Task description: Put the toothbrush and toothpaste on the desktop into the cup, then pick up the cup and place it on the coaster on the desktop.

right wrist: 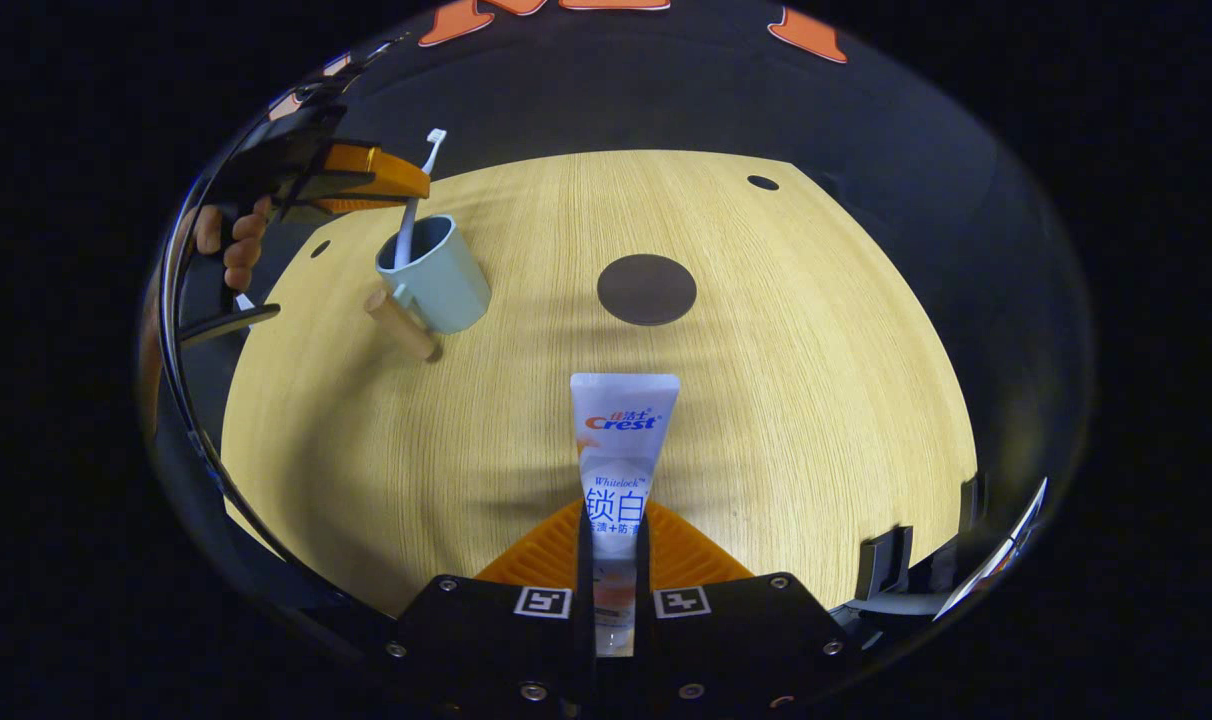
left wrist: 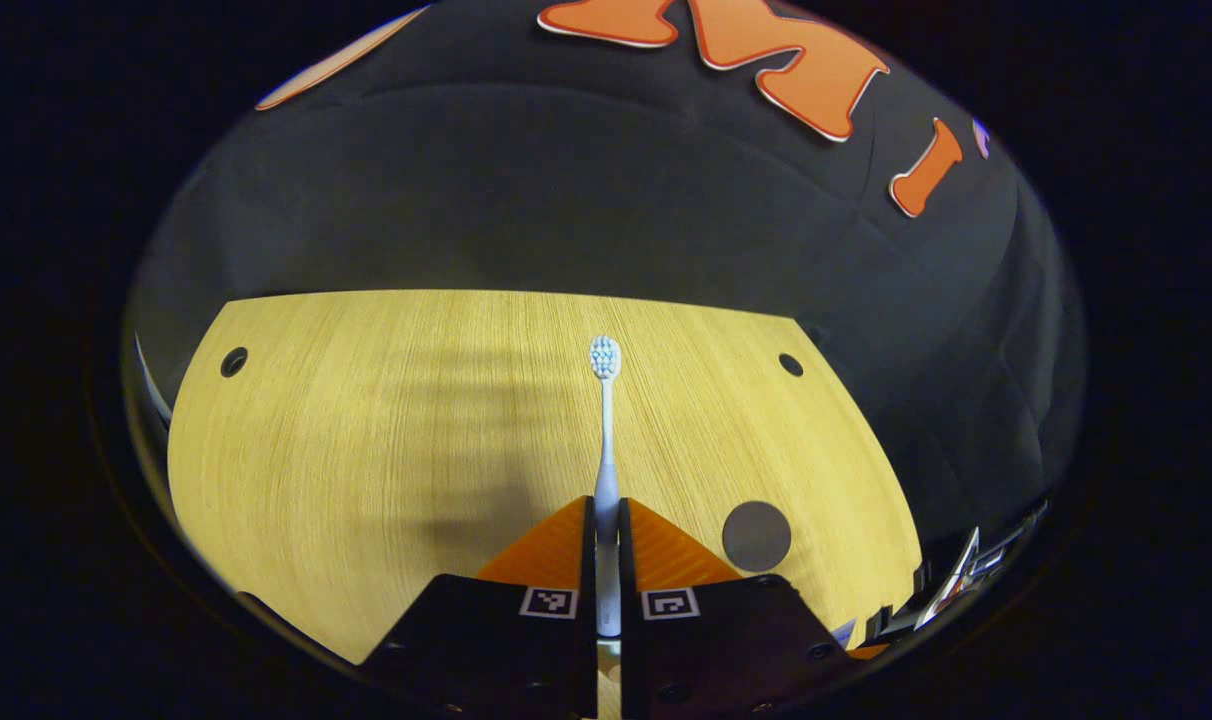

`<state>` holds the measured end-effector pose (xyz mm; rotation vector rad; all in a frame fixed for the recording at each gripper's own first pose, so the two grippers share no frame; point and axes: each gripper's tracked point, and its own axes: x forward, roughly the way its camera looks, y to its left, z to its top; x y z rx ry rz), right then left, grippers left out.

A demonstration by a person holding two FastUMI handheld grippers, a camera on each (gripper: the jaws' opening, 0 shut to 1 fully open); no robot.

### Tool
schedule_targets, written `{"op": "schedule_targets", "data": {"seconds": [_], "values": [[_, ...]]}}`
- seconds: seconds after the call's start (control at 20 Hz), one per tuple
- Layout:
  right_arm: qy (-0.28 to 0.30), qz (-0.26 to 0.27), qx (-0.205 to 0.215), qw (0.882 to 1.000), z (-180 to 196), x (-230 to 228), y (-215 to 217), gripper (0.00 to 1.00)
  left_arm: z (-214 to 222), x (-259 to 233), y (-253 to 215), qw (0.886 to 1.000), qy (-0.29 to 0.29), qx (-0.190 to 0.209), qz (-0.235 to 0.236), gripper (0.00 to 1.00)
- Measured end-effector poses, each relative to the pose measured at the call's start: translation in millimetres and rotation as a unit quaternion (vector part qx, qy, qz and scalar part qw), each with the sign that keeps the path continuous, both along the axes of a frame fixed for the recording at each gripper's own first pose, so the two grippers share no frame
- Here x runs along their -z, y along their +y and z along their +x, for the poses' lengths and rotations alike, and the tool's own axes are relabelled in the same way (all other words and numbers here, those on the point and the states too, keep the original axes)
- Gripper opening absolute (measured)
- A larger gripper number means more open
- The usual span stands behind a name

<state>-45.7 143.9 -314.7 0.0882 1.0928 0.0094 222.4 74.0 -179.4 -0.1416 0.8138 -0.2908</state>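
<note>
Left gripper (left wrist: 606, 540) clamped on a toothbrush (left wrist: 606, 450), bristles pointing away ahead, its handle end in the cup (right wrist: 436, 275), right gripper (right wrist: 613, 560) clamped on a toothpaste (right wrist: 621, 440) tube over the wooden desktop (right wrist: 786, 400), round dark coaster (right wrist: 646, 289) just beyond the tube, cup ahead to its left.

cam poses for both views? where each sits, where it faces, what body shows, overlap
Left gripper view: rides the left hand-held gripper, looks along the held toothbrush over the desk to the booth wall; its own fingers show.
Right gripper view: rides the right hand-held gripper, holding the toothpaste, faces the cup; a hand shows far left.
Shared: desk, coaster, toothbrush.
</note>
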Motion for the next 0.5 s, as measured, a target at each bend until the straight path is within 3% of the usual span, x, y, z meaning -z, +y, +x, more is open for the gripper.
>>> {"op": "schedule_targets", "data": {"seconds": [0.5], "values": [[-0.001, -0.001, -0.001, 1.000, 4.8, -7.6, 0.5, 0.16, -8.2, 11.8, -5.7, 0.999, -0.015, 0.019, 0.032, 0.09]]}}
